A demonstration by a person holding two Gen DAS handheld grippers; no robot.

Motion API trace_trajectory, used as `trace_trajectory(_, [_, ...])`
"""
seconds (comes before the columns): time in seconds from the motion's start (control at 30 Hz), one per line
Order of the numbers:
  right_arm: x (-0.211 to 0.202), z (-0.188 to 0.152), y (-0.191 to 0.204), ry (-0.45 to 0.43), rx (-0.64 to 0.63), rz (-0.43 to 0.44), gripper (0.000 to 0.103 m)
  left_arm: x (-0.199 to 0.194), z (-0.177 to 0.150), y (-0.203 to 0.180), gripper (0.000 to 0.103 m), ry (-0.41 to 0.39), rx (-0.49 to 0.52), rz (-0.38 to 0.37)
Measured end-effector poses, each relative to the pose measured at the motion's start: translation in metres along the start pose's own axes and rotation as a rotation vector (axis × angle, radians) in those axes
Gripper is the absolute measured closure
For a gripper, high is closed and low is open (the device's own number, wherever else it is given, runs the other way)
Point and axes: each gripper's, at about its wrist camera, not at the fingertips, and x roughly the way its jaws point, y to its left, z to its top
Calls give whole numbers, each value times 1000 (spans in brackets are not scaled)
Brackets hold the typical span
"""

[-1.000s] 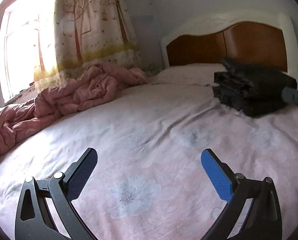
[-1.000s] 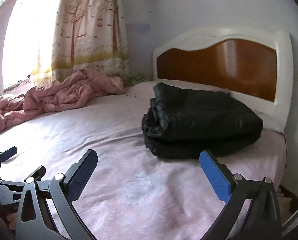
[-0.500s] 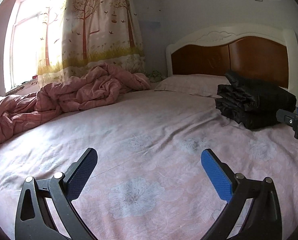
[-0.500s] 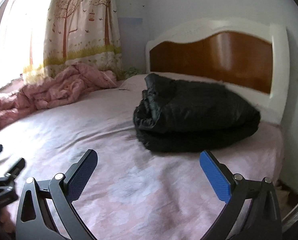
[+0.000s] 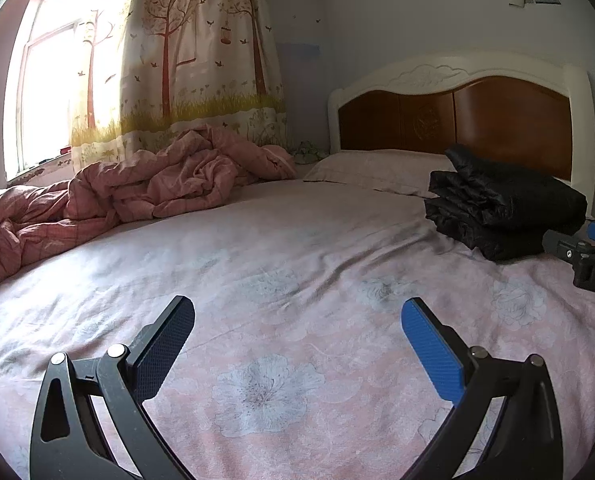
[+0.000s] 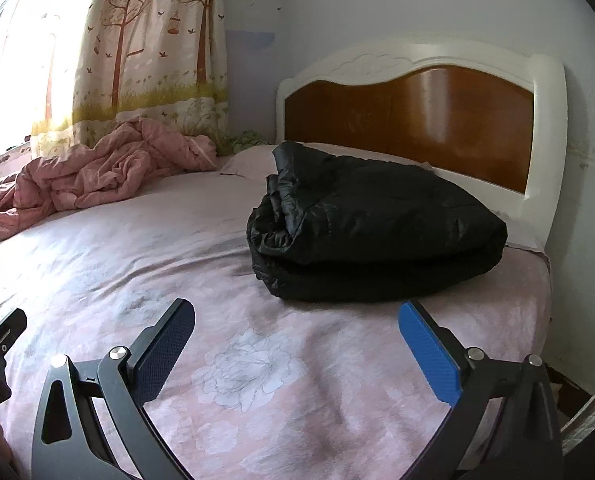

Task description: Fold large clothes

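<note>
Hovering low over the bed, the left gripper (image 5: 297,340) has its jaws spread wide with nothing between them, only the flowered pink sheet (image 5: 265,392) beneath; the right gripper (image 6: 295,340) is the same, jaws wide and empty, pointed toward the task's garment. That garment, a black padded jacket (image 6: 377,232), lies a little ahead of the right gripper near the head of the bed, already stacked in several layers, its far end resting on or against the pale pillow (image 5: 377,170) below the headboard (image 6: 417,120). The fold looks essentially done, so the risks are mostly of undoing it. The puffy, slick-looking fabric probably wants to spring open: the upper flap at the jacket's left end stands up loosely, and it could slide off or unroll if nudged. A pinch that takes only the top layer would likely peel it back when lifted. The bundle also sits near the right edge of the mattress, so a push from the left might tip it toward the floor. Catching the sheet together with the jacket would drag and wrinkle both. Farther off, the crumpled pink quilt (image 5: 145,188) under the tree-print curtain (image 5: 177,60) lies well apart and poses no hazard.
</note>
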Motion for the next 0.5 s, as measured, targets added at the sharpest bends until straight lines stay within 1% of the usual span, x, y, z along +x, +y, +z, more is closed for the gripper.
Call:
trace_trajectory(0.13, [-1,0,4,-8,-24,-11,0,-2,0,1,0,-2,-4,-3])
trace_trajectory(0.23, [-3,0,5,-23,-33,-35,0,-2,0,0,0,1,-4,-3])
trace_trajectory(0.5, [-2,-1,7,-19,-40,-32,0,-2,0,0,0,0,-3,-2])
